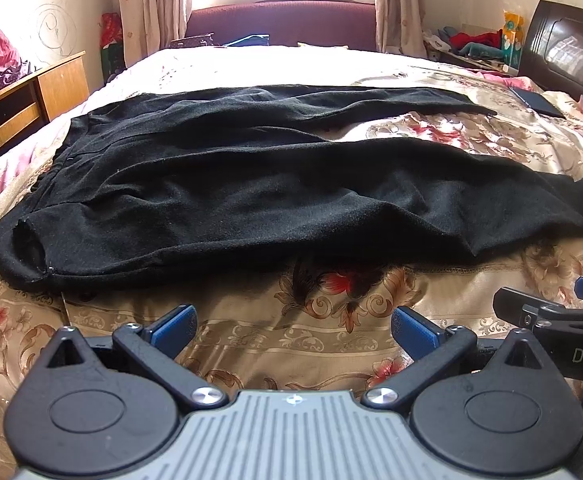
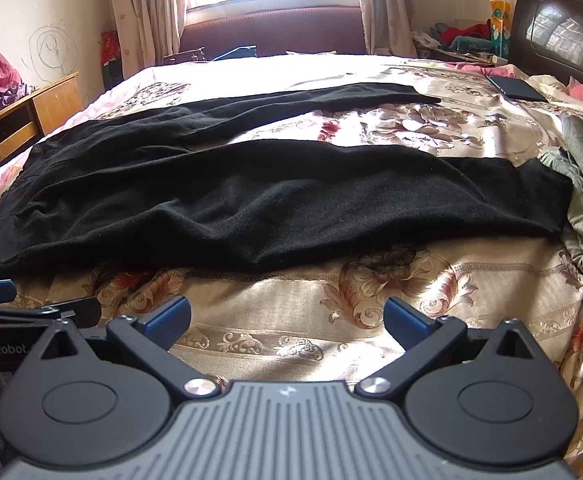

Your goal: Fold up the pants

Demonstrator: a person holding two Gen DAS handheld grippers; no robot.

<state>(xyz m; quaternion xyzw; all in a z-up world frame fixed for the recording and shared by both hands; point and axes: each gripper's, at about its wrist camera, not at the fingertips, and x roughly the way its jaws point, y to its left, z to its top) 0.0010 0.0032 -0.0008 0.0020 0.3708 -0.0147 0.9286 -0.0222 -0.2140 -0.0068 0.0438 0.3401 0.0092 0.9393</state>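
Pants (image 1: 251, 184) lie spread across the bed (image 1: 291, 340), unfolded; both grippers (image 1: 293, 326) (image 2: 287, 320) hover short of them, spread wide, likely needing to pinch the near leg.

The pants (image 1: 251, 184) are showing as matt black knit cloth, soft and slightly fuzzy, soaking up the light without any shine. Beneath them the bed (image 1: 291, 336) is wearing a satiny cover, glossy and smooth, glinting where sunlight is striking its floral weave. The left gripper (image 1: 293, 326) is looking like matt black plastic with ribbed grey casing, bright metal screw heads and blue ribbed pads (image 1: 175, 326); the right gripper (image 2: 287, 318) is showing the same finish. At the bed's head, the headboard (image 2: 563, 28) is gleaming as dark polished wood, while the side cabinet (image 1: 23, 108) is appearing as smooth orange-brown wood.
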